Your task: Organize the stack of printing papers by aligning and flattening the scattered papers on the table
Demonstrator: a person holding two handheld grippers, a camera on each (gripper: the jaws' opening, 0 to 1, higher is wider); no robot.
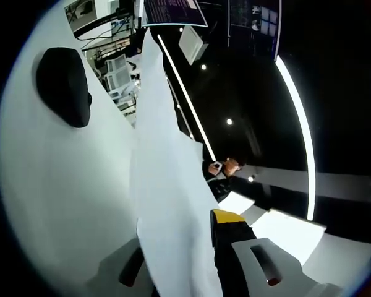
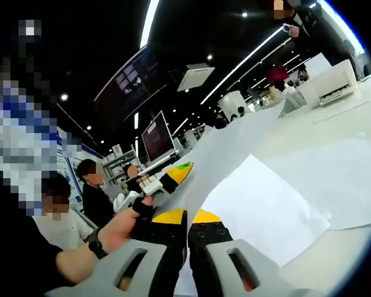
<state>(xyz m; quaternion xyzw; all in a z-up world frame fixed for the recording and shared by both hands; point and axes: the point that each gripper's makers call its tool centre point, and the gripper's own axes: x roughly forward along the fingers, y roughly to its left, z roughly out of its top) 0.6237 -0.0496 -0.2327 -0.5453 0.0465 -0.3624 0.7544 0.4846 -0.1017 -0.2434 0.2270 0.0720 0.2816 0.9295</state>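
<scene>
We have one sheet (image 1: pixel 167 185) lifted off the tabletop (image 2: pixel 334 133), left tool (image 1: pixel 191 260) and right tool (image 2: pixel 187 238) both clamped on its edge, so we should lower it level and square onto the loose papers (image 2: pixel 272 207).

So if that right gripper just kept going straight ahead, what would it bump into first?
Probably nothing new: the right gripper already looks shut on a paper sheet stretching ahead. Beyond lie more loose sheets on the white table, though depth is unclear.
</scene>
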